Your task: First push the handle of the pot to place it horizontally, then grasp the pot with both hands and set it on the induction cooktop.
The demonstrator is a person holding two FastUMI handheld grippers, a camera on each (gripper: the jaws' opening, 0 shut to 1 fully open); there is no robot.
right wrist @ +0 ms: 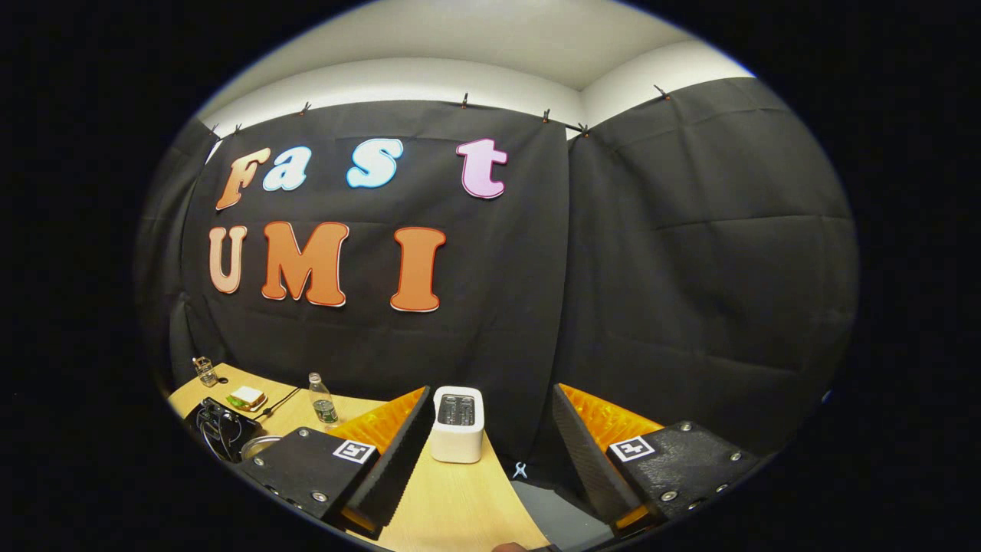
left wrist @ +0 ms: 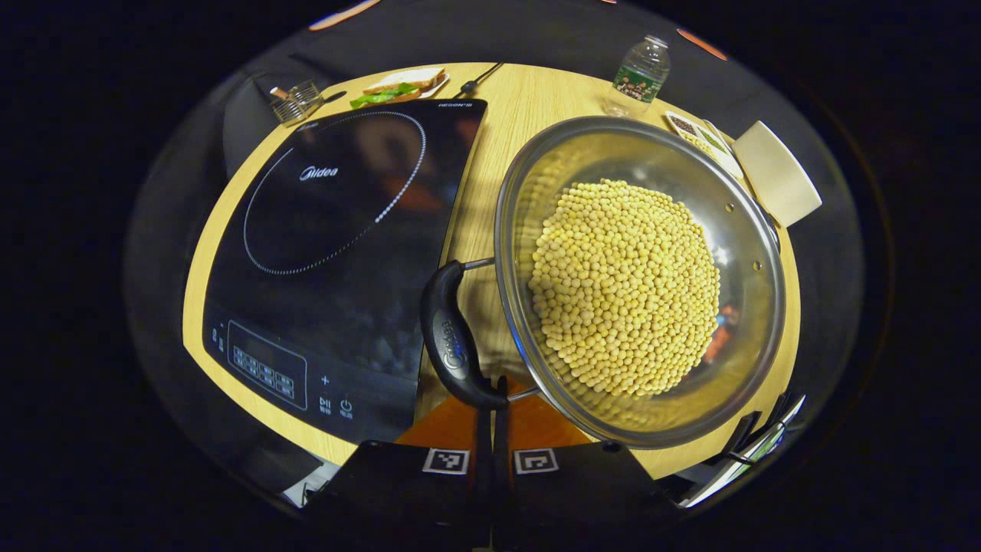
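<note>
Presently we find the pot [left wrist: 640,280], a wide steel pan heaped with pale round beans [left wrist: 625,287], resting on the bench [left wrist: 529,92] just beside the induction cooktop [left wrist: 337,253], which lies at its 9 o'clock in the left gripper view. Its black handle [left wrist: 452,341] sits at the pot's 8 o'clock, running alongside the cooktop's edge.

Our left tool [left wrist: 493,418] is drawn almost closed, its 2 fingers nearly together with the tips right at the lower end of the handle; whether both press on it we cannot tell. We judge it is placed there to nudge or pinch the handle, so the turning step looks near done or the grasp is starting.

Our right tool [right wrist: 487,452] stands wide open and holds nothing, raised and pointed at the booth wall, likely waiting for its side of the 2-handed lift. Between its fingers we see a white toaster [right wrist: 457,423] on the bench.

Farther out, at 12 o'clock of the pot, stands a water bottle [left wrist: 638,75]; a sandwich plate [left wrist: 400,84] lies beyond the cooktop.
</note>
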